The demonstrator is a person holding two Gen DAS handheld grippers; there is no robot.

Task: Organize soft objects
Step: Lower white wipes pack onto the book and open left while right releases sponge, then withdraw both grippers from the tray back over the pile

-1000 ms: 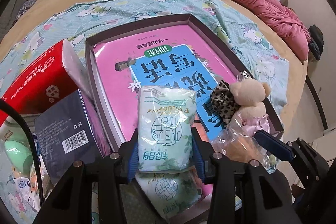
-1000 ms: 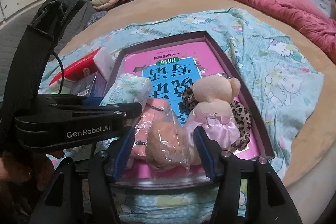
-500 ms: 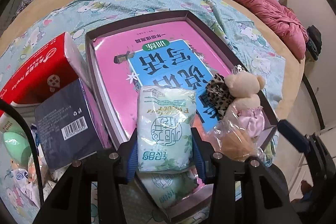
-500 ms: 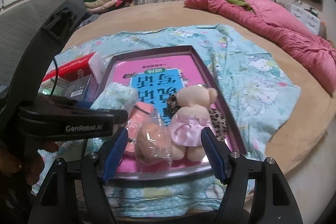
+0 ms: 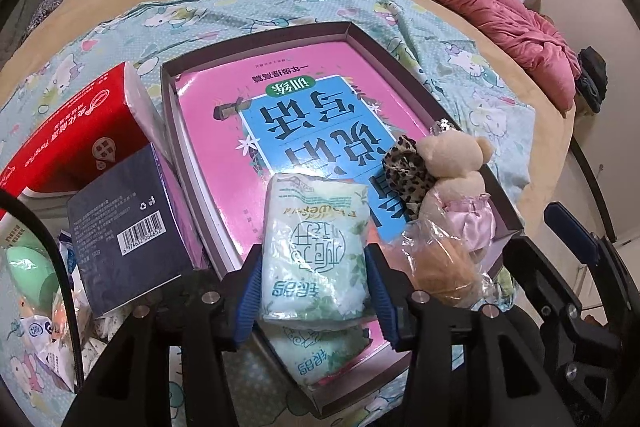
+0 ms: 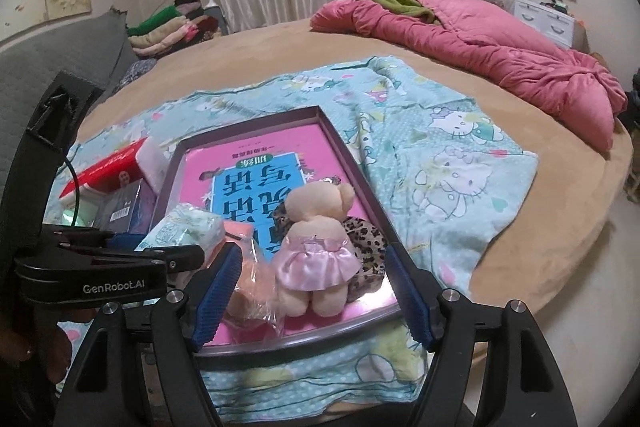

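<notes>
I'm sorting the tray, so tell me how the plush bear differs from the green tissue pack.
The plush bear is beige, furry, wears a pink skirt; the green tissue pack is smooth printed plastic. The bear stands free; the pack sits between the opening left gripper fingers. Both are in the tray.

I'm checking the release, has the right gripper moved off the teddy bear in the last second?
Yes. The right gripper has backed away and up from the teddy bear in the tray; its jaws are open wide, clear of the bear.
</notes>
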